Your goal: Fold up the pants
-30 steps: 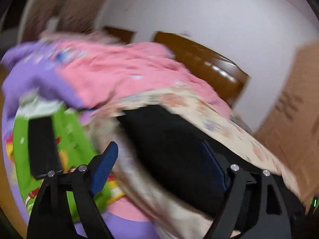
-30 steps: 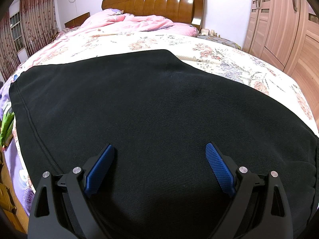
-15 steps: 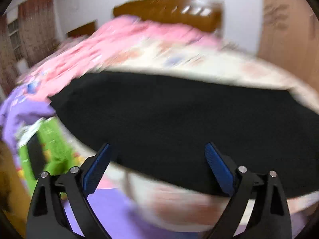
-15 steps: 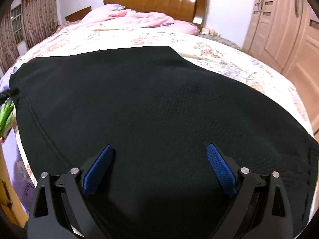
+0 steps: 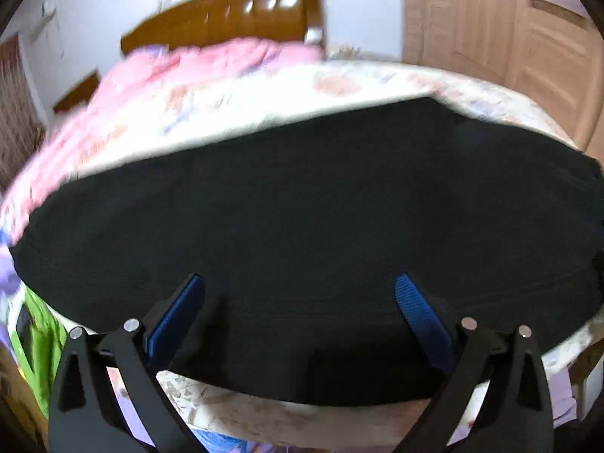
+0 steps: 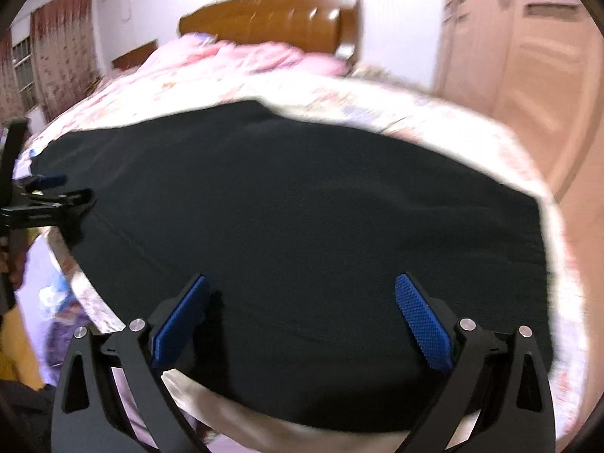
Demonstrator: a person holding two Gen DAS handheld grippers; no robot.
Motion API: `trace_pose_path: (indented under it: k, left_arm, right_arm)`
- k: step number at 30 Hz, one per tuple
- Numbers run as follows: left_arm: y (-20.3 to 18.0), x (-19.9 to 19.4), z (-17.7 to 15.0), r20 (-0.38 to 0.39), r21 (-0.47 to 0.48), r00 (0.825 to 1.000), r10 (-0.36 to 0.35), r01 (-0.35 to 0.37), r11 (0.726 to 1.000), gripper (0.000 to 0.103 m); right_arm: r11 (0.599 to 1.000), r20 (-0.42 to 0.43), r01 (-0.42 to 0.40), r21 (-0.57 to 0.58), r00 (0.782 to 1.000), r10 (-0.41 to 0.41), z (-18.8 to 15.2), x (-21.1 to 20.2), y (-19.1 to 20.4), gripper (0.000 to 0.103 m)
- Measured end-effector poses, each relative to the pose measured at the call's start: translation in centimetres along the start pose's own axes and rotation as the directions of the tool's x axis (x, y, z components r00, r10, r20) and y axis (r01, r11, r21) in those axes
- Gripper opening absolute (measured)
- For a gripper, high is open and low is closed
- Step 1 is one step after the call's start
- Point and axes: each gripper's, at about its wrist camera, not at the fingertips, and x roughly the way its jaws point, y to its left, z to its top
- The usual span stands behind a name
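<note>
Now both tools, left (image 5: 300, 288) and right (image 6: 302, 288), are opening, empty, above black pants (image 6: 302, 207).

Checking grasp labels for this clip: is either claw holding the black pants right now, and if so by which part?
Nothing is held. Both the left claw and right claw are opening, pads clear, above the black pants lying flat on the bed.

Black pants on a floral bed, blue pads either side

I see plain black pants (image 5: 302, 207) lying on a cream bedspread (image 6: 396, 105) printed with pink and blue flowers, a pink quilt (image 6: 234, 56) bunched beyond it. My grippers are black with blue textured pads (image 6: 422, 324). The headboard (image 6: 271, 19) is glossy orange-brown wood, the wardrobe (image 6: 528, 75) pale tan, the curtain (image 6: 64, 45) reddish and patterned, and bright green fabric (image 5: 41, 339) shows low left.
</note>
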Motion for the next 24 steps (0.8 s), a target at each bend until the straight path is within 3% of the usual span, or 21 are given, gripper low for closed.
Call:
trace_pose_path:
  k: [3,5,7,9,11,13,16,19,22,24]
  left_arm:
    - [-3.7,-2.2,0.4,0.066,0.074,0.993,-0.094,0.089,0.993,0.101]
    - [-7.4,-1.6,0.1,0.045,0.181,0.993,-0.107,0.097,0.979,0.101]
    - [-10.2,0.0,-0.5,-0.011,0.257,0.996,-0.091,0.091,0.962,0.101]
    - [-11.0,0.1,-0.8,-0.003,0.251,0.997,-0.075,0.074,0.965,0.101]
    - [-11.2,-0.1,-0.1,-0.036,0.235,0.993,-0.113,0.118,0.965,0.101]
    - [-12.1,-1.8,0.7,0.002,0.254,0.991,-0.133,0.128,0.959,0.101]
    - [-13.8,-2.3,3.9,0.058,0.314,0.987,-0.148,0.123,0.941,0.101]
    - [-16.1,0.2,9.8,0.063,0.313,0.981,-0.185,0.156,0.937,0.101]
    - [-16.4,6.3,14.7,-0.045,0.236,0.972,-0.229,0.233,0.944,0.101]
    - [-16.1,9.3,16.2,-0.083,0.186,0.962,-0.258,0.27,0.945,0.101]
  right_arm:
    - [0.997,-0.021,0.038,0.064,0.999,-0.037,-1.9,-0.1,-3.0,0.096]
    - [0.999,0.018,-0.018,0.033,1.0,0.017,-3.2,-0.4,-3.9,0.094]
    - [0.999,0.026,0.004,-0.048,1.0,-0.002,-4.0,-0.7,-3.4,0.094]
    - [0.999,0.028,-0.01,-0.048,1.0,0.011,-4.2,-1.0,-3.7,0.094]
    - [0.998,0.025,-0.014,-0.061,1.0,0.016,-4.1,-1.1,-3.6,0.094]
    - [0.999,0.013,-0.023,-0.03,1.0,0.024,-3.5,-1.8,-3.8,0.094]
    - [0.999,0.073,-0.036,0.028,0.997,0.034,-1.3,-3.7,-4.8,0.095]
    - [0.997,0.114,0.076,0.004,0.991,-0.076,2.7,-3.8,-6.1,0.096]
    - [0.997,-0.013,0.071,0.011,0.997,-0.071,6.9,1.0,-8.2,0.096]
    - [0.997,-0.094,0.072,0.022,0.993,-0.07,8.5,4.5,-8.9,0.096]
